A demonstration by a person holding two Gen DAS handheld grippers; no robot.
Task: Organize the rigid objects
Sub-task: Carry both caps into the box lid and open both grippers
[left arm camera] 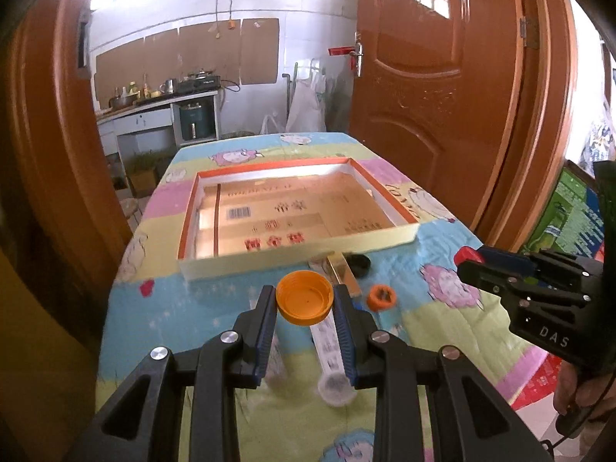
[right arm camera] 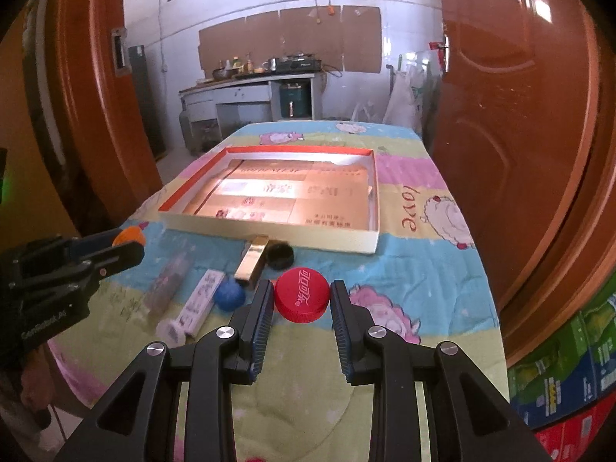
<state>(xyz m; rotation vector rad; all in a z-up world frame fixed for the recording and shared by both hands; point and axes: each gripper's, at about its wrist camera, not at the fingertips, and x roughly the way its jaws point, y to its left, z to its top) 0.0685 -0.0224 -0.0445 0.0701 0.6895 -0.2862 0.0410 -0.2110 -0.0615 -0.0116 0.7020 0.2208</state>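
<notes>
My left gripper (left arm camera: 305,300) is shut on a large orange cap (left arm camera: 304,297), held above the bedspread short of the shallow box lid (left arm camera: 277,258). My right gripper (right arm camera: 302,300) is shut on a red bottle cap (right arm camera: 302,299), also lifted short of the box lid (right arm camera: 308,239). On the cloth lie a gold bar (right arm camera: 252,261), a black cap (right arm camera: 280,255), a blue ball (right arm camera: 229,295), a small orange cap (left arm camera: 381,297) and two clear tubes (right arm camera: 192,310) (right arm camera: 166,284). Each gripper shows in the other's view, the left one (right arm camera: 127,246) and the right one (left arm camera: 467,258).
The table carries a cartoon-print cloth (right arm camera: 423,269). Brown doors (left arm camera: 442,96) stand on both sides. Green and blue cartons (right arm camera: 569,365) sit at the right. A kitchen counter (left arm camera: 154,107) lies beyond the table's far end.
</notes>
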